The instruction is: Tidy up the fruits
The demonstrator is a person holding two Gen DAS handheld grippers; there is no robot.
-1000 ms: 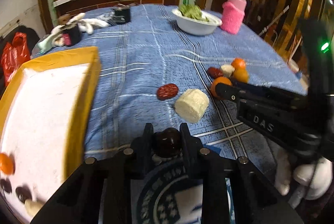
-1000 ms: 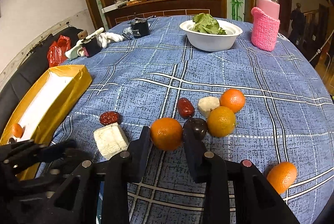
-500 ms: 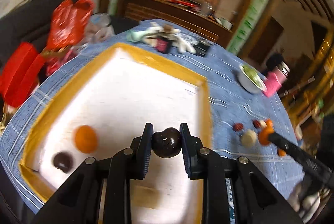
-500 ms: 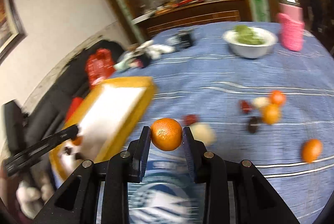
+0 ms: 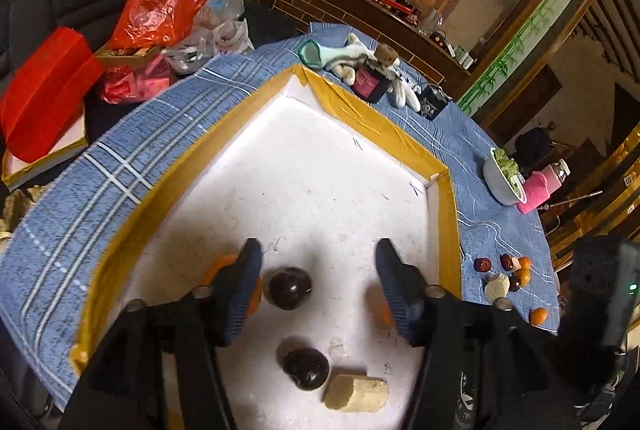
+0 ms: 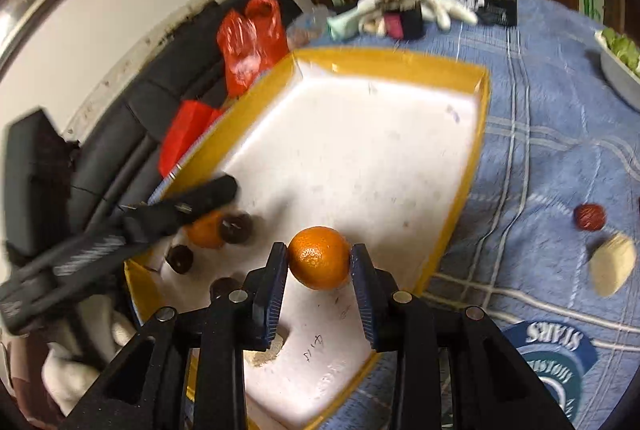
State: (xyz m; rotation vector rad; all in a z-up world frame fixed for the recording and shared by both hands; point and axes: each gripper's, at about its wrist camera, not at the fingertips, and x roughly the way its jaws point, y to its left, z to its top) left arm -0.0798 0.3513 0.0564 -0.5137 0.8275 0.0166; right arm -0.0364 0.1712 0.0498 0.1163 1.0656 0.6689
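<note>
the right gripper (image 6: 320, 264) pinched an orange (image 6: 319, 263) between its fingers, held above the near end of the yellow-rimmed tray (image 6: 478, 133). the left gripper (image 5: 318, 284) stood spread wide over the tray (image 5: 384, 133), a dark plum (image 5: 290, 288) lying on the white floor between its fingers, nearer the left one. a second plum (image 5: 306, 368) and a pale chunk (image 5: 356, 393) lay closer in. more fruit (image 5: 512, 272) sat on the blue worktop (image 5: 496, 226) beyond the tray's right rim.
</note>
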